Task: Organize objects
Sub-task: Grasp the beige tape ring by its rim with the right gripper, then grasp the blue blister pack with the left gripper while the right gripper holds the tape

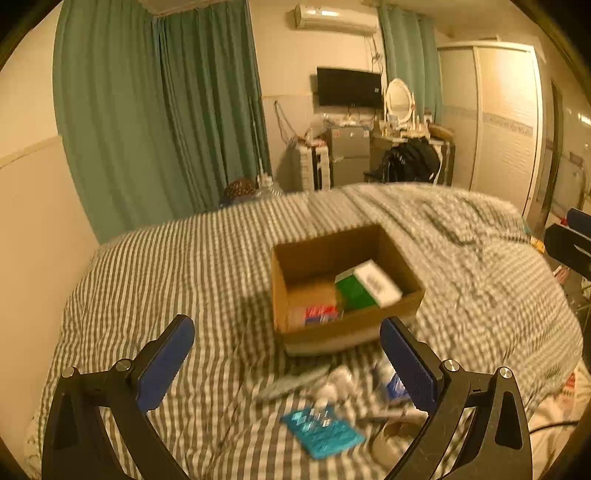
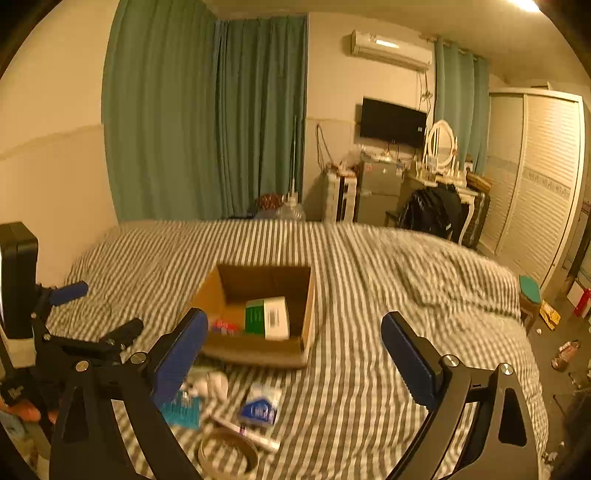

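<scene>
Left gripper (image 1: 287, 363), foreground of the left wrist view: blue-padded fingers spread wide, grasping nothing, raised over the striped bed cover (image 1: 184, 266); right gripper (image 2: 294, 360), foreground of the right wrist view: likewise released, its fingers well apart and empty; the left gripper also shows at the left edge of the right wrist view, with part of a hand (image 2: 22, 410) beneath it. Loose items lie on the cover near the grippers, all blurred: a teal packet (image 1: 321, 432); a tape roll (image 2: 228, 456) at the lower edge; a blue-and-white pouch (image 2: 260, 404); small white objects (image 2: 207, 384), not identifiable; a thin pen-like stick (image 2: 247, 432) between pouch and roll. Just beyond them, an open cardboard box (image 1: 343, 325) sits on the cover; inside, a green-and-white carton (image 1: 365, 284) rests against the right side and a red-and-blue pack (image 1: 320, 314) lies at the near wall. Background: green curtains (image 1: 155, 110); a wall-mounted television (image 1: 349, 86); an oval mirror (image 1: 398, 99) on a cluttered dresser; an air conditioner (image 1: 334, 18) high on the wall; a white wardrobe (image 1: 506, 122) at the right.
</scene>
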